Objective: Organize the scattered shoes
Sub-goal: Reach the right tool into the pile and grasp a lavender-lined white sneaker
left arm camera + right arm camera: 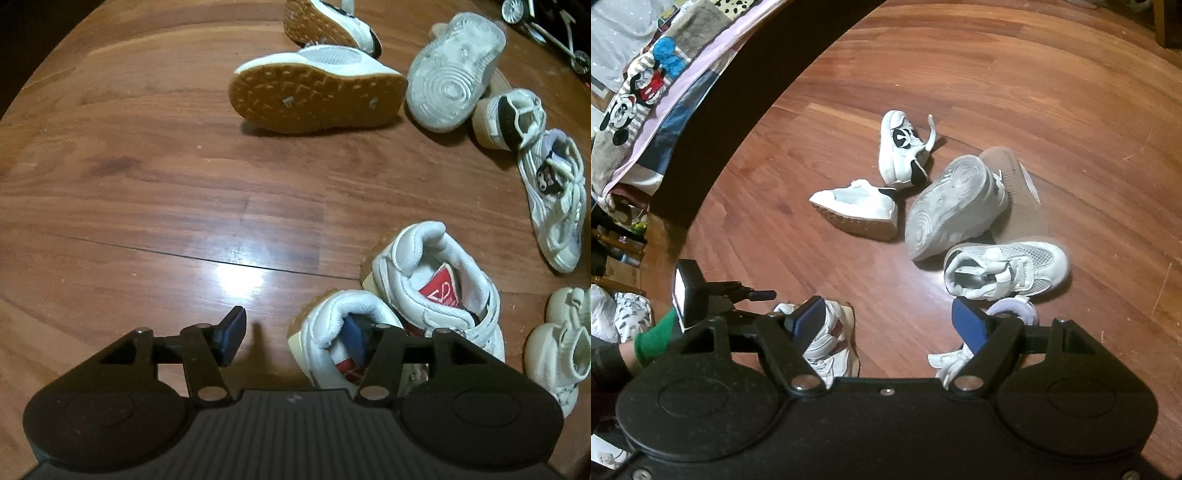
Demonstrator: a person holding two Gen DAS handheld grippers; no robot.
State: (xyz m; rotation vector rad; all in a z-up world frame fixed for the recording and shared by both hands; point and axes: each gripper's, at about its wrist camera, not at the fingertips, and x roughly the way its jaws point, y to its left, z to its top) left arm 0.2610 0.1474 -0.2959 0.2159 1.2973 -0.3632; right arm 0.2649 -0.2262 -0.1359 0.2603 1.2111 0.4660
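Left gripper (291,332) jaws are spread wide, one pad dipped inside a white high-top (332,332). Right gripper (890,321) jaws are released too, nothing gripped between them.

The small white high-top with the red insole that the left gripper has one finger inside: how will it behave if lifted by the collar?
The white high-top looks small and padded, so it is probably light. Its collar appears soft and may fold under the left gripper. Held at the heel, the toe would likely droop. The flat sole suggests it will not roll on the wooden floor.
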